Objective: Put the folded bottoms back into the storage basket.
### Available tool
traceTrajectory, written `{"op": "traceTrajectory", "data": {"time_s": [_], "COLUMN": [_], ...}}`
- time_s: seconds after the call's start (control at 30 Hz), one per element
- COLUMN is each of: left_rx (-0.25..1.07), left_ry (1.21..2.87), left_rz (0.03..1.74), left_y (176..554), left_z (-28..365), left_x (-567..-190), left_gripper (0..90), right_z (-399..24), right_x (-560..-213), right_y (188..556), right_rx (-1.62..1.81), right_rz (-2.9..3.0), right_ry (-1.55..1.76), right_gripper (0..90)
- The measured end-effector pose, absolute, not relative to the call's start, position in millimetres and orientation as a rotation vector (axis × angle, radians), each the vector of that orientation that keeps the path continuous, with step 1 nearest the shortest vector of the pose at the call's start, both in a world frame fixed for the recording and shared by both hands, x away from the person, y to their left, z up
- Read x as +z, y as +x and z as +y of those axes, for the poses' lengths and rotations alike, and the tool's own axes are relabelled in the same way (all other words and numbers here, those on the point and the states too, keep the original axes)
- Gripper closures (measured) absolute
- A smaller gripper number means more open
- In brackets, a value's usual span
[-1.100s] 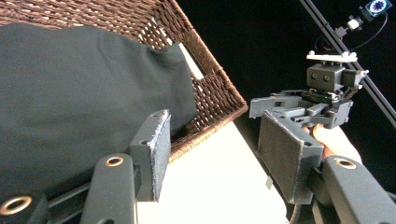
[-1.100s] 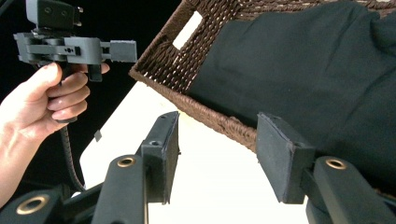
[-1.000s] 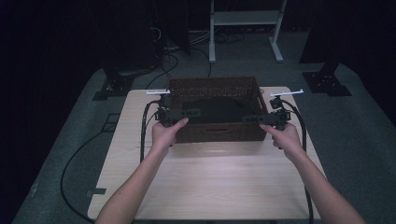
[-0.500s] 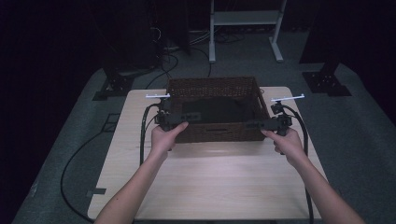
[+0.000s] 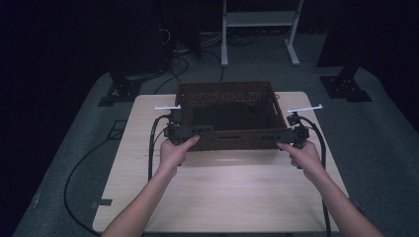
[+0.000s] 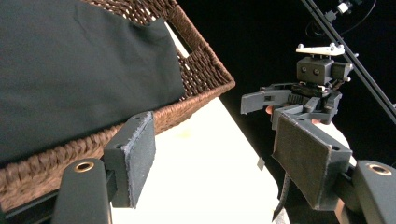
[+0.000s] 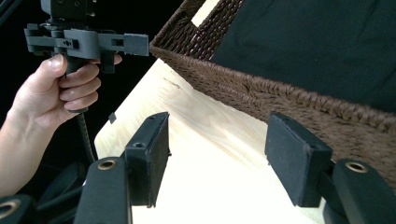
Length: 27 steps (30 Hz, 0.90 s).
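A pale wooden table (image 5: 222, 197) stood on grey floor (image 5: 74, 148) in a dark room. Both grippers, left (image 5: 205, 130) and right (image 5: 267, 137), flanked the basket (image 5: 227, 91), jaws just opening, empty.

The basket (image 5: 225, 138) is dark brown wicker with a tight woven pattern; the cloth (image 5: 230, 116) inside it is plain black. The tabletop (image 5: 222, 197) is pale wood with faint grain; both tongs, left (image 5: 200, 130) and right (image 5: 269, 137), are matt black with dark grey pads, the floor at twelve o'clock grey.
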State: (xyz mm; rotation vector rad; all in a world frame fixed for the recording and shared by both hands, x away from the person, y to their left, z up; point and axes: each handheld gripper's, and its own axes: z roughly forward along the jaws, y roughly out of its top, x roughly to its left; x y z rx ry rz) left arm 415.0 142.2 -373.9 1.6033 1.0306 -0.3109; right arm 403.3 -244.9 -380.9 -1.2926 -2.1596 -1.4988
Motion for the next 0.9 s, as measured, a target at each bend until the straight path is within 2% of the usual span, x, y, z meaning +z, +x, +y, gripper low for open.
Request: {"op": "traceTrajectory", "data": {"time_s": [0.9], "left_rx": [-0.33], "left_ry": [1.605], "left_rz": [1.016], "left_y": [390.6], "left_z": [148.7], "left_x": [-389.4], "left_gripper": [18.8], "right_z": [-248.7], "right_x": [-402.8], "right_y": [380.5], "right_rx": [-1.492], "right_rz": [-2.145], "right_ry": [-1.264], "right_gripper": [29.7]}}
